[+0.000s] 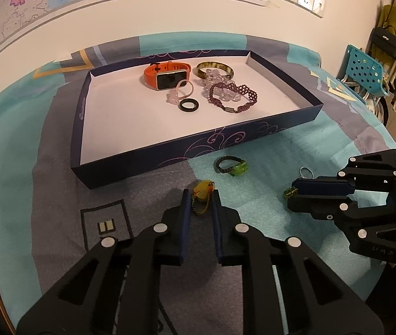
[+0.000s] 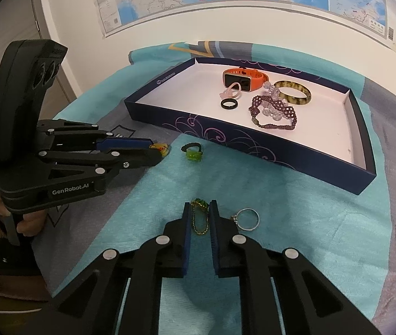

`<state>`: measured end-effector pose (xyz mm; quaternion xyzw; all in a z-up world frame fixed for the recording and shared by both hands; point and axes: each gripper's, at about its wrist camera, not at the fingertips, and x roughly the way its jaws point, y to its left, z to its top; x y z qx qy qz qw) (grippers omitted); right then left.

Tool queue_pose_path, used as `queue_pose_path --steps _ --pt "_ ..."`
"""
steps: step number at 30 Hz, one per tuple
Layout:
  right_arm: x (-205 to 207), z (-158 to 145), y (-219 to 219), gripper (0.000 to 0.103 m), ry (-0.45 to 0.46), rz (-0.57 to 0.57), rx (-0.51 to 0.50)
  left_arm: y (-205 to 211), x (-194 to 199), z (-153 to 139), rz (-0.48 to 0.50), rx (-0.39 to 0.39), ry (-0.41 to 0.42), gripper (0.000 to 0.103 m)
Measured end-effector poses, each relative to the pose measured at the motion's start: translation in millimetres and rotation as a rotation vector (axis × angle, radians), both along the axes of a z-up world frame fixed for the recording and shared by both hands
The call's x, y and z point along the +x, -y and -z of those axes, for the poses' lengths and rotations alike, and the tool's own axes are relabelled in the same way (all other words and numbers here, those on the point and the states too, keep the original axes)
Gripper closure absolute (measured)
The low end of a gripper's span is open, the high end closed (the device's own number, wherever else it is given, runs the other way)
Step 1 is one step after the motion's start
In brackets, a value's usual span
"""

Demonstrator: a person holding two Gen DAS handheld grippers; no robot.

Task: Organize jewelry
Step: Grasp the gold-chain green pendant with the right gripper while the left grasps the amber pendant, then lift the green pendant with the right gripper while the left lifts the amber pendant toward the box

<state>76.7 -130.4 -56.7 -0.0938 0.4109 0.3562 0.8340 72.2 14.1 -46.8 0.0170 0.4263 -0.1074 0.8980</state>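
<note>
The left gripper (image 1: 201, 198) is closed on a yellow pendant (image 1: 201, 189) with a bead chain, on the cloth-covered worktop (image 1: 267, 217) just before the navy tray (image 1: 198, 150). The right gripper (image 2: 200, 209) clamps a green-beaded gold chain (image 2: 199, 217), beside a silver ring (image 2: 248, 219). A green ring (image 2: 193, 152) lies between them.

Soft matt cloth (image 2: 309, 223) covers the table, teal and grey, a little nubbly. The tray (image 1: 226, 142) looks like cardboard, dark printed walls outside and plain white paper inside. Glossy orange plastic on the watch strap (image 1: 153, 72), and a thin shiny metal ring (image 2: 249, 219) glints on the cloth.
</note>
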Motion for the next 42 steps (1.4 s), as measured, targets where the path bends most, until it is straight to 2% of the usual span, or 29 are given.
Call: queue_pose_path --steps 12,42 --pt "2 -3 4 0.093 -0.001 0.013 0.02 -1 -4 -2 -0.005 -0.019 0.004 0.091" --pt "6 -14 10 0.093 0.003 0.034 0.072 -1 -20 -21 -0.013 -0.038 0.06 0.092"
